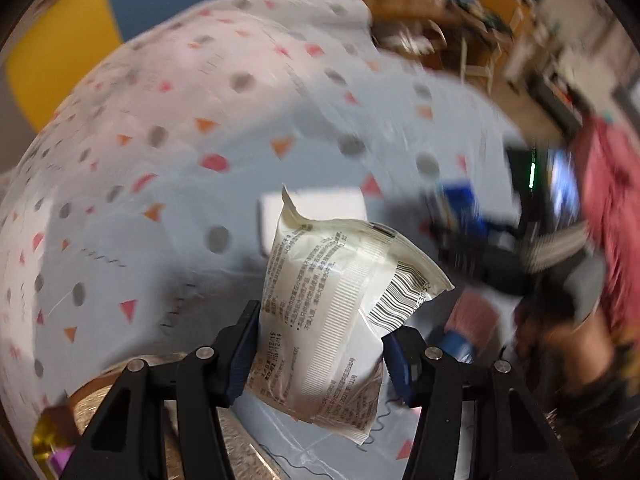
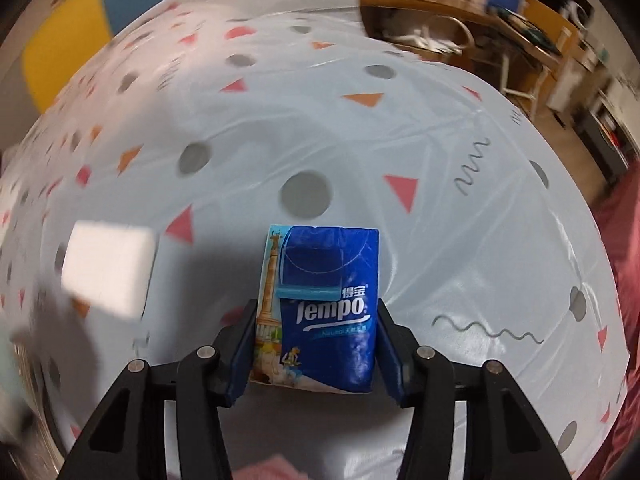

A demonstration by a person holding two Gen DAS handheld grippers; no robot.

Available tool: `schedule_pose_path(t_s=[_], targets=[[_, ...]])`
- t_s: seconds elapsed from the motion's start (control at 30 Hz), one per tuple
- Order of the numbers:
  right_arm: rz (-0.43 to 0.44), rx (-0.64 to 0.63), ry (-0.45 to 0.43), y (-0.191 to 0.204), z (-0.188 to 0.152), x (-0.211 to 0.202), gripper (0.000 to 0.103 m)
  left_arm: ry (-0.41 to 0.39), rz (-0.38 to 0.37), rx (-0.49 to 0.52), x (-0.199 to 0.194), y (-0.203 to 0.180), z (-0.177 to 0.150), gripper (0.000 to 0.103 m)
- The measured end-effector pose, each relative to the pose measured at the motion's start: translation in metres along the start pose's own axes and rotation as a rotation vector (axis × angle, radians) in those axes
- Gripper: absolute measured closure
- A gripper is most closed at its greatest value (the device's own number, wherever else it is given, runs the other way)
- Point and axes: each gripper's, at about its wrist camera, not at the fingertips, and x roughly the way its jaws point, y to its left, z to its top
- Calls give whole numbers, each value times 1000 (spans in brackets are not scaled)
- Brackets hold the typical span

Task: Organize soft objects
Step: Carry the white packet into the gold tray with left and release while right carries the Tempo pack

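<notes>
My left gripper is shut on a white plastic packet with printed text and a barcode, held above the patterned tablecloth. The packet sticks out past the fingertips, its top corner curled. In the right wrist view my right gripper is shut on a blue Tempo tissue pack, both pads against its sides, just over the tablecloth. The left wrist view shows this tissue pack blurred at the right. A white block lies on the cloth beyond the packet; the white block is at the left in the right wrist view.
A round golden tray sits at the lower left under the left gripper. A pink soft thing lies lower right, and a pink thing shows at the bottom edge. A person's red sleeve is at the right. Wooden shelves stand beyond the table.
</notes>
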Motion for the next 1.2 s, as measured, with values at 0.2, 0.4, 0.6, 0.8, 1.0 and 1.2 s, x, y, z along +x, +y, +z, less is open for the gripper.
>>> schedule_pose_path(t_s=[0.2, 0.4, 0.6, 0.8, 1.0, 1.2], targets=[[-11, -51, -54, 0, -14, -3, 49, -149, 33, -136, -81, 54, -3, 45], [-32, -93, -92, 10, -19, -4, 50, -268, 109, -257, -141, 147, -35, 45], [-65, -116, -66, 24, -19, -12, 50, -314, 172, -391, -167, 222, -92, 45], [-20, -182, -126, 56, -20, -43, 50, -345, 182, -507, -162, 264, -146, 45], [101, -261, -174, 100, -39, -83, 50, -357, 166, -597, -151, 288, -204, 45], [198, -334, -99, 140, -82, -100, 50, -309, 159, -739, -121, 320, -268, 45]])
